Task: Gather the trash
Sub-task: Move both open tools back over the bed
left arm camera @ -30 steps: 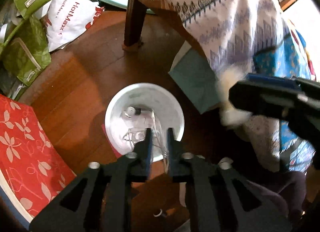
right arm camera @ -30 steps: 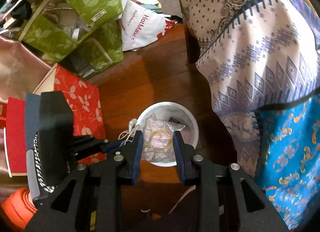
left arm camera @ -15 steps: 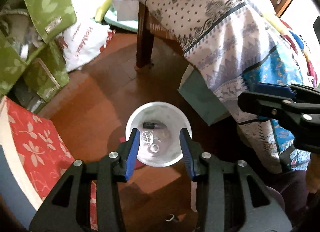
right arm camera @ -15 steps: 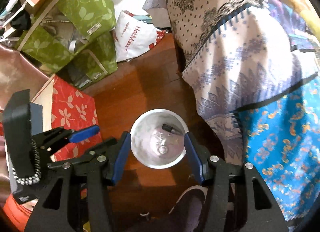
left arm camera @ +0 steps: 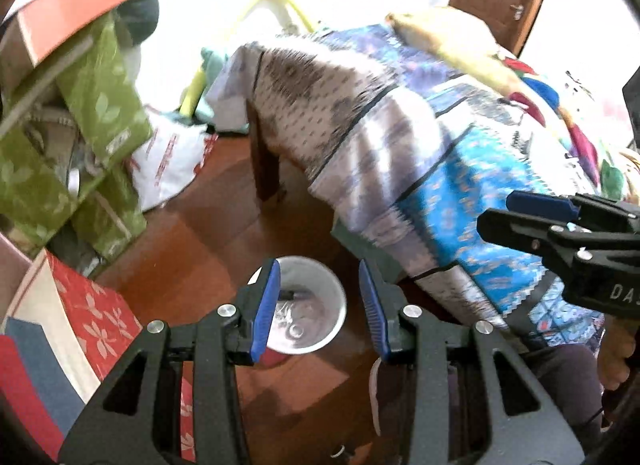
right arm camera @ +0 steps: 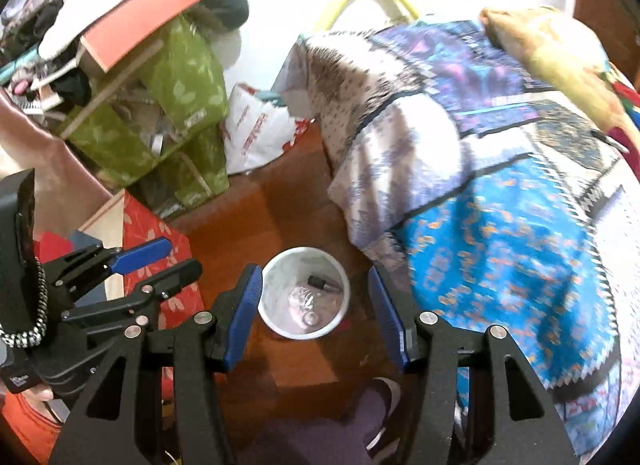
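A white round bin (left arm camera: 334,297) stands on the wooden floor below both grippers; it also shows in the right wrist view (right arm camera: 272,293). Inside lie clear plastic wrapping with white earphones (right arm camera: 306,303) and a small dark object (right arm camera: 320,283). My left gripper (left arm camera: 318,305) is open and empty, high above the bin. My right gripper (right arm camera: 316,313) is open and empty, also high above it. The right gripper shows at the right edge of the left wrist view (left arm camera: 560,225), and the left gripper at the left of the right wrist view (right arm camera: 132,265).
A bed with a patterned blue and white cover (right arm camera: 500,205) fills the right side. Green bags (right arm camera: 168,121), a white plastic bag (right arm camera: 256,133) and a red flowered box (right arm camera: 156,237) crowd the left. The person's foot (right arm camera: 380,409) is near the bottom.
Both grippers let go of their trash into the bin, opened wide and rose away from it. The bin now looks smaller and the views tilt up toward the bed.
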Available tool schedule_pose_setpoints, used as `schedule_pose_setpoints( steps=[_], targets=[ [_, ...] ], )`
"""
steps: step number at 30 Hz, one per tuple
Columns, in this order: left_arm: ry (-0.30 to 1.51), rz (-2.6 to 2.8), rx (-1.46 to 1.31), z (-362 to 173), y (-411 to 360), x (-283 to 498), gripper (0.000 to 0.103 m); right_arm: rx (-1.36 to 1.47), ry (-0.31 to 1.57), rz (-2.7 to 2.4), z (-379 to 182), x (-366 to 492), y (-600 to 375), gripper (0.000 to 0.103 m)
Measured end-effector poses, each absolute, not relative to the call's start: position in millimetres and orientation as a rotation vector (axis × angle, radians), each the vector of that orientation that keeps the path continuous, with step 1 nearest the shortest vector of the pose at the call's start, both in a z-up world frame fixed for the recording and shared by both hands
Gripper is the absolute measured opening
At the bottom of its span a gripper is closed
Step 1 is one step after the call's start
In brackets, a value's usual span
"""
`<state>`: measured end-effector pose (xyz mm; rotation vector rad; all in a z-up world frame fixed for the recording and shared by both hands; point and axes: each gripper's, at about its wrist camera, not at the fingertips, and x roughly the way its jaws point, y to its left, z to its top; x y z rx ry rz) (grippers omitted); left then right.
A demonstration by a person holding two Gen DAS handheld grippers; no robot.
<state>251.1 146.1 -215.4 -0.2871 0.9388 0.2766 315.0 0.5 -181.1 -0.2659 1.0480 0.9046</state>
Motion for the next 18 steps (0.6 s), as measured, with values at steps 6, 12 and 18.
schedule_pose_setpoints(
  steps=[6,12,18],
  targets=[
    [0.887,0.236,-0.226,-180.5,104.1,261.2,0.04,-0.201,0.992,0.841,-154.4,315.9,-48.5,0.051],
    [0.843,0.165,-0.212,-155.3,61.5,281.0,0.04,-0.127,0.903,0.741,-125.4,325.0,-113.9,0.051],
    [0.821,0.086,-0.178,-140.1,11.9,311.3,0.04,-0.086,0.791,0.619,-99.8,329.0,-181.8,0.051]
  ],
)
